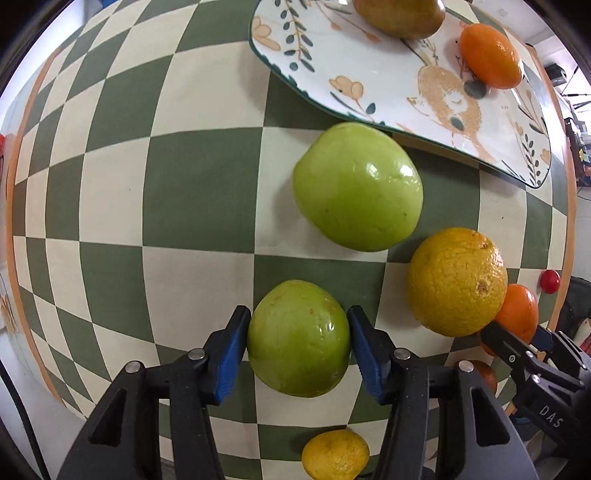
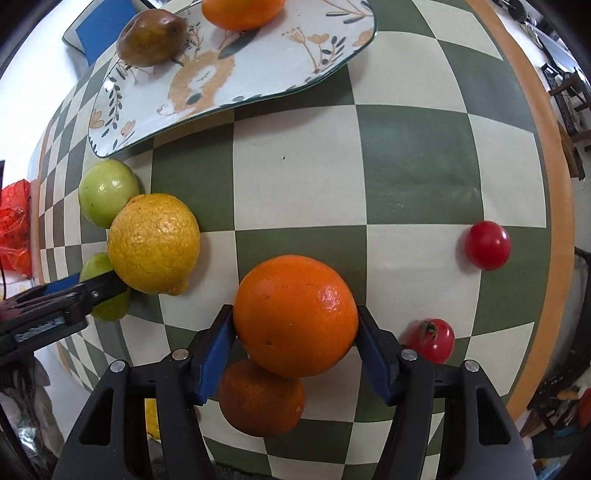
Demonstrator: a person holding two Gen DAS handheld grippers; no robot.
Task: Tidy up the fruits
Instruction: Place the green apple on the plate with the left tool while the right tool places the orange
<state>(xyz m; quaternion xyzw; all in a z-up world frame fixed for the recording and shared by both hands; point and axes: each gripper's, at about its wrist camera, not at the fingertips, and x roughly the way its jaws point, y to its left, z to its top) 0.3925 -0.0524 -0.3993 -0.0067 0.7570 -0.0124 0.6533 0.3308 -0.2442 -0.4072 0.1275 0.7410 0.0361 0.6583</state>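
Both tools loaded for the plate run: left gripper [image 1: 298, 338] clamps a green apple [image 1: 298, 338] between its blue pads, right gripper [image 2: 295, 334] clamps an orange [image 2: 295, 314], floral plate [image 1: 369, 88] ahead already carrying 1 pear [image 1: 400, 16] and 1 tangerine [image 1: 491, 55].

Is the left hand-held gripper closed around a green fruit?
Yes, the left hand-held gripper has both blue pads pressed against the sides of the nearer green fruit.

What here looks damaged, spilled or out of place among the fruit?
Nothing spilled or broken. Only oddity: the pear on the plate looks brown and dull, possibly overripe. Loose fruit lies scattered on the checkered tablecloth, as expected mid-task.
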